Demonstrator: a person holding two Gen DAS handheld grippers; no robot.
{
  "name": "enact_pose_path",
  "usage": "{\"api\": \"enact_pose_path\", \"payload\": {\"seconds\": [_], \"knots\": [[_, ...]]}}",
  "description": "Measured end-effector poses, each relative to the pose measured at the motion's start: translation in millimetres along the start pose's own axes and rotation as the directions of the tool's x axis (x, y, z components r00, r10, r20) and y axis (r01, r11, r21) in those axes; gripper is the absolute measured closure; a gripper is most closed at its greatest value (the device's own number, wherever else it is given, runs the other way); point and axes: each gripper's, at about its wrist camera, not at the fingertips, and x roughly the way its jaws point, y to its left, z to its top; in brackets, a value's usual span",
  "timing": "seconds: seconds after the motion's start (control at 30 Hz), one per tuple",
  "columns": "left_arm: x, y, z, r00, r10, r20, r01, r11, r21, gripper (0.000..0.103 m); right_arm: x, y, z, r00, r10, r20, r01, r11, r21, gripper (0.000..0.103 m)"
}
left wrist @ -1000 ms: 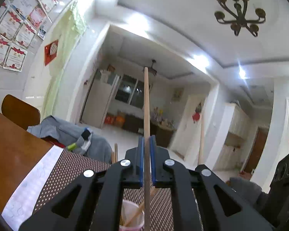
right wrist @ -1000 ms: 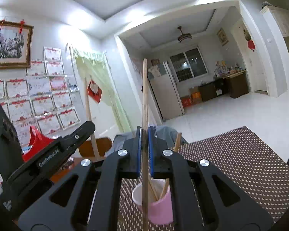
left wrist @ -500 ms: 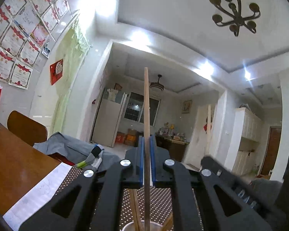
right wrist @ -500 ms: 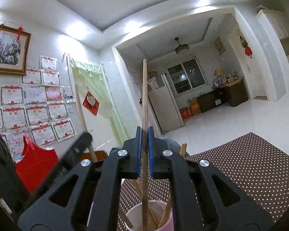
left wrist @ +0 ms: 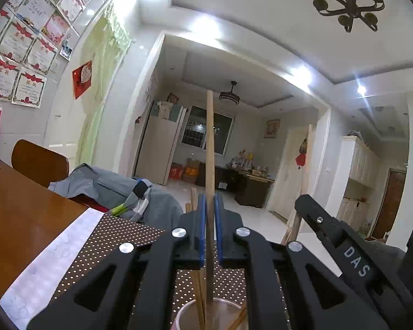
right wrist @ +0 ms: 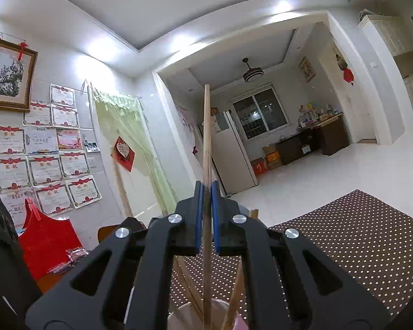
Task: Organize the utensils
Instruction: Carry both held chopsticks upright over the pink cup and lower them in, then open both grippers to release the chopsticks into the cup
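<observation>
My fingers (left wrist: 203, 233) on both sides pinch one chopstick (left wrist: 209, 148) each, upright, tips in the pink cup (right wrist: 190, 316). Light, stiff, kinda slippery wood, so I'd grip mid-shaft.

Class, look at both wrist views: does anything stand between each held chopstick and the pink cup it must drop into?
No barrier shows. The left gripper holds its chopstick upright, lower end already at the pink cup. The right gripper does likewise with its chopstick. Only the chopsticks already in the cup crowd the opening.

White tiled floor (right wrist: 330, 165) — ceiling lights
</observation>
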Motion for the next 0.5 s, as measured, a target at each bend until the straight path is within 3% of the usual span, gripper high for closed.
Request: {"api": "enact_pose_path", "payload": {"seconds": [0.03,0.07,0.1,0.3,0.5], "knots": [[0,0,1,1.000,-0.004,-0.007,0.004,1.000,0.001,0.094,-1,-1,0,1.000,0.000,-0.001,0.000,1.000,0.001,0.096],[-1,-1,1,1.000,0.000,-0.012,0.000,1.000,0.004,0.082,-3,-2,0,1.000,-0.002,0.002,0.002,1.000,0.000,0.096],[-2,-1,1,1.000,0.006,-0.011,-0.006,1.000,0.008,0.078,-3,-2,0,1.000,-0.003,0.001,0.003,1.000,-0.001,0.096],[-9,-7,8,0.999,0.032,-0.003,-0.032,0.998,0.052,0.077,-7,1,-2,0.999,-0.011,-0.038,0.011,1.000,-0.003,0.096],[-14,-9,15,0.997,0.062,-0.052,-0.058,0.996,0.060,0.074,-16,-1,-7,0.995,-0.020,-0.094,0.020,1.000,-0.009,0.096]]}}
